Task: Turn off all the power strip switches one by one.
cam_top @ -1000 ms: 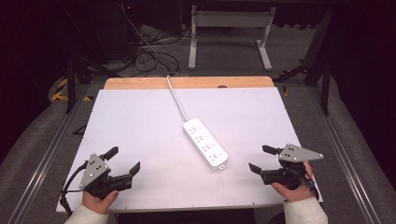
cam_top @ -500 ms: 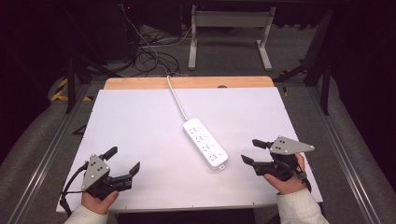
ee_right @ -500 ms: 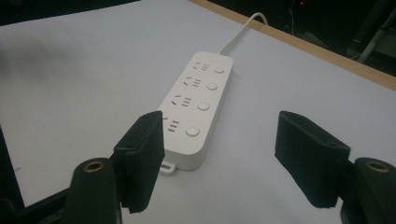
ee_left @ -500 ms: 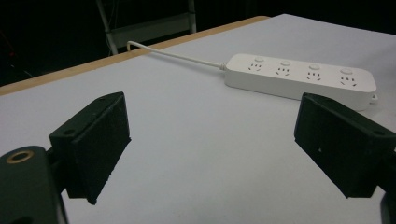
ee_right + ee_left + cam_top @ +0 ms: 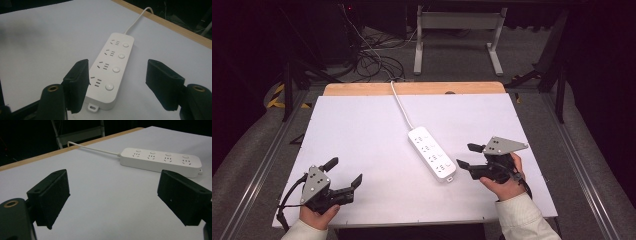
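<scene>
High view: a white rectangular plastic power strip [image 5: 432,153] with four outlets and four round buttons lies flat on the white-topped table [image 5: 362,130], slightly right of the middle, set diagonally. Its white cord [image 5: 400,106] runs from the far end toward the table's back edge, where a strip of bare wood shows. The right claw [image 5: 466,155], held in the person's right hand [image 5: 504,185] with a pale sleeve behind it, sits just beside the near end of the power strip and points at it, apart from it. Its jaws have just been closing and now stand partly spread, with nothing pinched; the near end of the strip lies ahead of and between them without either pad pressing on it.

In the right gripper view the power strip [image 5: 113,67] fills the gap between the two black jaws, its near end with a small mounting tab closest, and the left jaw overlaps the strip's near corner in the picture; whether it touches I cannot tell.

The left claw [image 5: 343,173], in the left hand [image 5: 317,215] near the table's front left corner, is spread wide and empty, well apart from the strip. In the left gripper view the power strip [image 5: 160,161] lies far off on the table beyond the open jaws, its cord [image 5: 95,149] trailing toward the wooden edge.
</scene>
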Tool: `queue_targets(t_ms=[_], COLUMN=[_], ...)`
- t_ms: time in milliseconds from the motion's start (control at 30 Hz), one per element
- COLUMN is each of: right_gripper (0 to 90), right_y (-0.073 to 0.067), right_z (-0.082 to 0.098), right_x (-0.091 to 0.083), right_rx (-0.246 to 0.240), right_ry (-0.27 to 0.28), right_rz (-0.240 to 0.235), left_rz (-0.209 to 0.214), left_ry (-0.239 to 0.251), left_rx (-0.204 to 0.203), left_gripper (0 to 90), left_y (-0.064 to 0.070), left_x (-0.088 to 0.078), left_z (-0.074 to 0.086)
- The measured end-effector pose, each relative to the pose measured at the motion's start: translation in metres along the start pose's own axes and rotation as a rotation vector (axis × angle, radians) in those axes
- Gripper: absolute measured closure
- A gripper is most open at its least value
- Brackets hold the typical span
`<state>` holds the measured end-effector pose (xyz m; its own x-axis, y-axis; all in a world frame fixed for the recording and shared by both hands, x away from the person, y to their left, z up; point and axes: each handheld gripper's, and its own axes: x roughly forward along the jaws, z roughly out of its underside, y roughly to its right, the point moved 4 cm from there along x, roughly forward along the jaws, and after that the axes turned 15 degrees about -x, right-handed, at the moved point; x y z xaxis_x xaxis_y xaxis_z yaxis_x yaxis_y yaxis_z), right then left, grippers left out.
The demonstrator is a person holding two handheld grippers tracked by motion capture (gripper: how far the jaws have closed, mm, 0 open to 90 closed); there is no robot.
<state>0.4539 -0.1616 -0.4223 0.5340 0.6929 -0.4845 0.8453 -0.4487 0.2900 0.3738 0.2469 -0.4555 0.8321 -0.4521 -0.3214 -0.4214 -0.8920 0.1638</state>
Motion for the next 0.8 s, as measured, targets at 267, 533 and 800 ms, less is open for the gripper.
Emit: queue_targets(t_ms=[267, 533, 800], right_gripper=[37.0, 39.9, 45.0], right_y=[0.0, -0.001, -0.002], right_z=[-0.01, -0.019, -0.02], right_x=[0.013, 0.032, 0.043], right_rx=[-0.015, -0.028, -0.025], right_ry=[-0.006, -0.022, -0.031], right_rz=[-0.016, -0.037, -0.039], left_rz=[0.003, 0.001, 0.0], left_ry=[0.0, 0.001, 0.003], left_rx=[0.001, 0.01, 0.009], left_gripper=[11.5, 11.5, 11.5], left_y=[0.0, 0.0, 0.0], left_x=[0.0, 0.0, -0.001], left_z=[0.0, 0.0, 0.0])
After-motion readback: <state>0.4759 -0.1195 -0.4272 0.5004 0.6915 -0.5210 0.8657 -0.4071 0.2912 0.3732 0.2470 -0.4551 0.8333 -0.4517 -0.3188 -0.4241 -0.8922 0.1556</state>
